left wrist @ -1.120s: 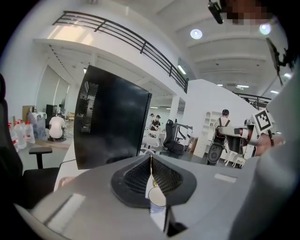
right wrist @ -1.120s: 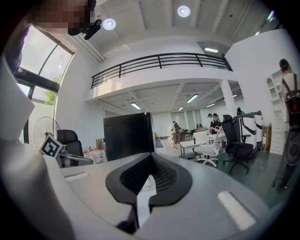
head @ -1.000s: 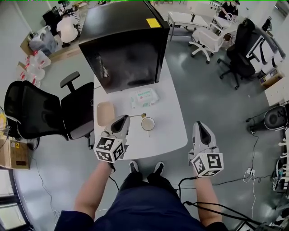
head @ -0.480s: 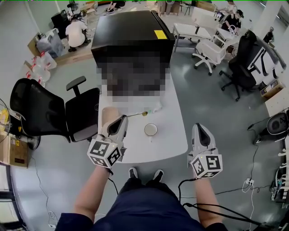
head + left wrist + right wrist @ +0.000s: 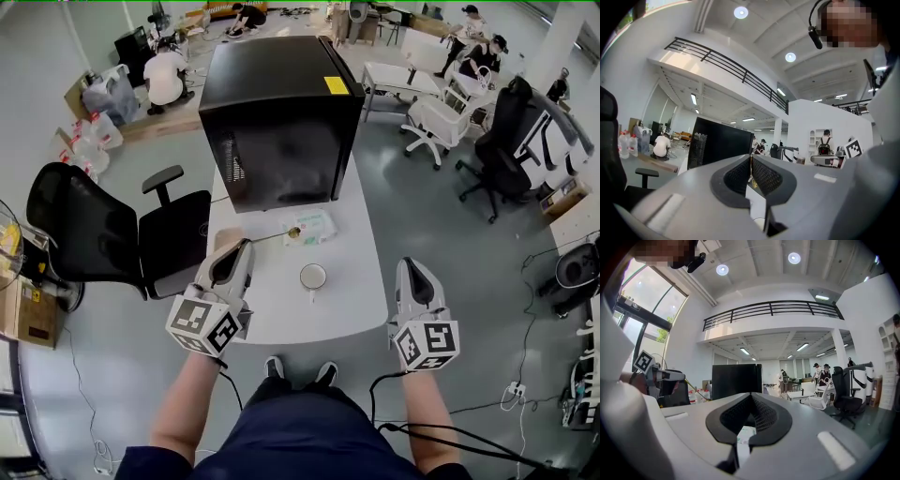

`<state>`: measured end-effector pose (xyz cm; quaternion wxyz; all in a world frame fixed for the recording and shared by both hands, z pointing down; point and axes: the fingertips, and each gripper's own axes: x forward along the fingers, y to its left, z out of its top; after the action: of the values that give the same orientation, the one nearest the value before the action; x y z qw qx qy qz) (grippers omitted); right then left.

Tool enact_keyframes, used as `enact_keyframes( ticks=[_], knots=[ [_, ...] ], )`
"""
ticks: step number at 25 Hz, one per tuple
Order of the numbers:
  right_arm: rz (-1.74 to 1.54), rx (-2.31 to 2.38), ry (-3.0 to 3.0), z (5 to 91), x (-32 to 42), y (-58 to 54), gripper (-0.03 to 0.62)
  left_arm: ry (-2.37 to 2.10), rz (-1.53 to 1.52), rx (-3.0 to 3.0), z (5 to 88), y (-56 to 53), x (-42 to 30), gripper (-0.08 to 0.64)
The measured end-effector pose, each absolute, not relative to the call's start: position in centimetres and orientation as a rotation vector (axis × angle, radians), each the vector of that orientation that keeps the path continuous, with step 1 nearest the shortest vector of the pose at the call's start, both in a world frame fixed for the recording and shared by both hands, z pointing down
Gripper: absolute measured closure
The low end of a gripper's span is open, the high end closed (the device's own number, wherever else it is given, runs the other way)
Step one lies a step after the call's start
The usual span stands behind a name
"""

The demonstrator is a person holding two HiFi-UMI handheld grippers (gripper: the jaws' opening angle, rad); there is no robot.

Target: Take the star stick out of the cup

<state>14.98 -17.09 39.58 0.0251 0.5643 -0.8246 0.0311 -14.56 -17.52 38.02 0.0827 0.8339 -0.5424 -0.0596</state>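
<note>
White tabletop (image 5: 352, 300) bears the cup (image 5: 313, 277), and with the left gripper (image 5: 241, 247) pinched shut on the star stick (image 5: 277, 236), level and clear of the cup, and the right gripper (image 5: 411, 266) closed and empty, a firm pinch seems wise, steering the star off the black cabinet (image 5: 281, 112).

A black office chair (image 5: 89, 234) stands beside the white table (image 5: 352, 300).

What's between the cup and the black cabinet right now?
Head view: a pack of wipes lies between the cup and the black cabinet. The star stick, held in the left tool, ends near the pack.
</note>
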Motion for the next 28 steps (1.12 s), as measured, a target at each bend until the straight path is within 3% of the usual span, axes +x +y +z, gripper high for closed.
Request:
enact_keyframes(
  ticks=[28],
  knots=[
    [0.036,1.641,-2.662,38.1,12.7,-18.2,0.586,-1.764,-0.285,2.421,34.2,-15.9,-18.6,0.552]
  ],
)
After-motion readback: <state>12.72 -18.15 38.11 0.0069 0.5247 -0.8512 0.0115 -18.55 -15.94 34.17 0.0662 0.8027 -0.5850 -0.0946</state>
